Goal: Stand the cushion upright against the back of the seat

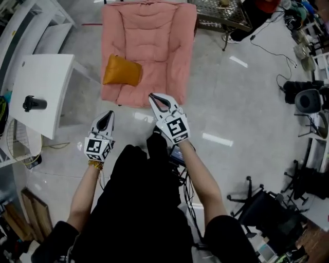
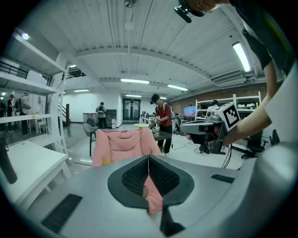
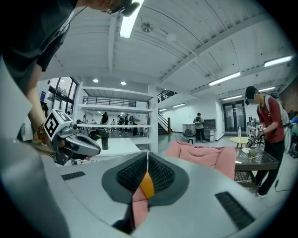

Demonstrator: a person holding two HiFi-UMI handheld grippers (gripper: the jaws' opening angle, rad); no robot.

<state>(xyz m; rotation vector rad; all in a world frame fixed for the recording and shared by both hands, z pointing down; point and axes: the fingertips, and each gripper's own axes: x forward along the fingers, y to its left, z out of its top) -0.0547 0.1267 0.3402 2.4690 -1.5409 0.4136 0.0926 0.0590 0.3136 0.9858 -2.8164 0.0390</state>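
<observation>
The left tool (image 1: 109,115) is clenched, its jaws pressed together with nothing between them. The right tool (image 1: 152,96) is clenched the same way and is just as empty. The two are held side by side with a gap between them, both pointing forward. The right one reaches further ahead, and in the head view its tip sits at the near edge of the seat (image 1: 159,46).

The seat is a pink padded one, directly ahead of both tools. The only thing on it is the cushion (image 1: 122,71), which is orange and lies on the near left part of the pad, away from the backrest. It is ahead of the left tool and well apart from it.

Left of the left tool stands a white bench (image 1: 49,72) with a black cylinder (image 1: 34,104) lying on it, and white shelves (image 1: 23,25) stand beyond that.

Under everything is a glossy grey floor (image 1: 231,102). Beyond the seat, to the right of the right tool, is a metal mesh table (image 1: 218,13). A black office chair (image 1: 259,205) stands behind and to the right.
</observation>
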